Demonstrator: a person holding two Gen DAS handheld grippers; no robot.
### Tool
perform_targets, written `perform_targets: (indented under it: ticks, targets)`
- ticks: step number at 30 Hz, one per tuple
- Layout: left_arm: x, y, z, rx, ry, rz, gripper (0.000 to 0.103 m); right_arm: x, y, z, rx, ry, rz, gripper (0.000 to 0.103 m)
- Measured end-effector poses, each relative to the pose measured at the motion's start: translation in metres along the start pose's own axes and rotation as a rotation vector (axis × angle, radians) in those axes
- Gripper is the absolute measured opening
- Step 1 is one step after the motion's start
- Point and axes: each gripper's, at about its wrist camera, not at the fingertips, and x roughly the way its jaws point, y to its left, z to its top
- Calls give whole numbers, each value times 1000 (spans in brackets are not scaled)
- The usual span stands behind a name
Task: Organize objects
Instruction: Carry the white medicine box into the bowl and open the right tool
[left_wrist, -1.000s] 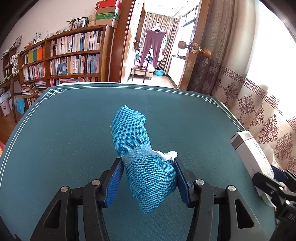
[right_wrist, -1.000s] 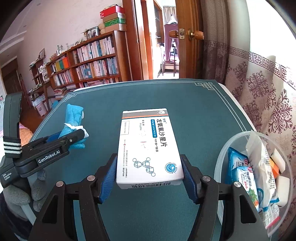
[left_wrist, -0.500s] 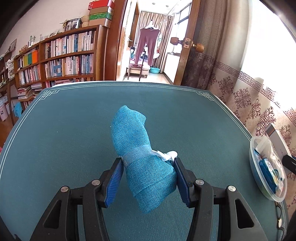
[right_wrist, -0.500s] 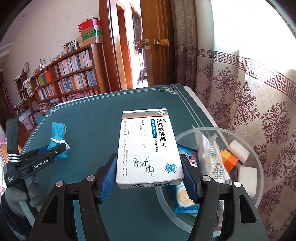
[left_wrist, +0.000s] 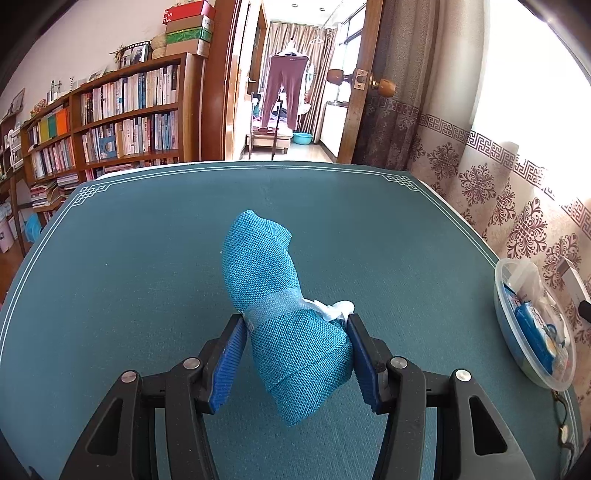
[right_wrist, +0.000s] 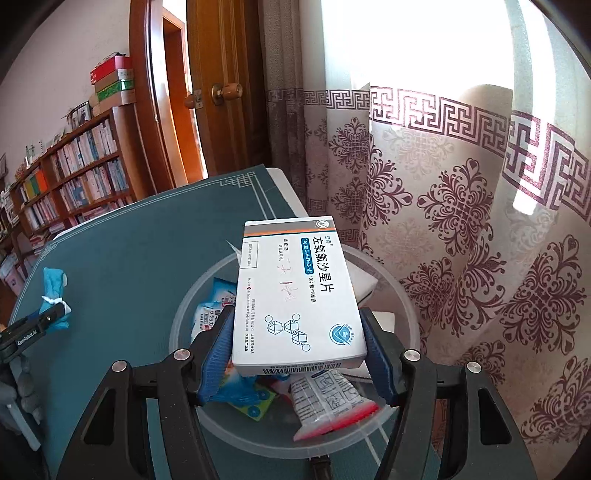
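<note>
Right now the right hand-held gripper (right_wrist: 297, 339) is clamped on a white medicine box (right_wrist: 297, 295), its blue pads pressed against the box's two long sides, and the box hangs directly over a clear plastic bowl (right_wrist: 397, 295) that sits below and just ahead of the fingers. Under the box, inside the bowl, lie several packets: a blue-and-white wipe pack (right_wrist: 214, 306) to the left of the fingers, and a clear sachet with a red end (right_wrist: 328, 406) below them toward the camera. The step in hand looks like dropping this box into the bowl with the other small items.

Meanwhile the left hand-held gripper (left_wrist: 295, 354) is closed on a rolled blue woven cloth (left_wrist: 280, 306) bound with a pale band and a white tag; most of the roll juts forward past the fingertips, above the green tabletop (left_wrist: 129, 258). From that gripper the bowl stands well off to the right, near the tabletop's edge by the patterned curtain (left_wrist: 517, 206).

For the next move, I judge the right side needs only a short descent so that the box sits low among the packets, then a release by spreading the pads. The box is long compared with the free space, so it will probably come to rest tilted on the packets. The cloth roll would likely follow, which calls for carrying it rightward to the bowl.
</note>
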Motion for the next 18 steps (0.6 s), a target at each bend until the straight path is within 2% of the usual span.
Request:
perform_targets:
  ticks: [8,18]
  targets:
    - [-6,-15,-6,47,8,-6,58,21,-30,-6,47,44,7,66]
    - [-20,-31,-17,39,34,-45,58,55,-48,-11,67,91,42,65]
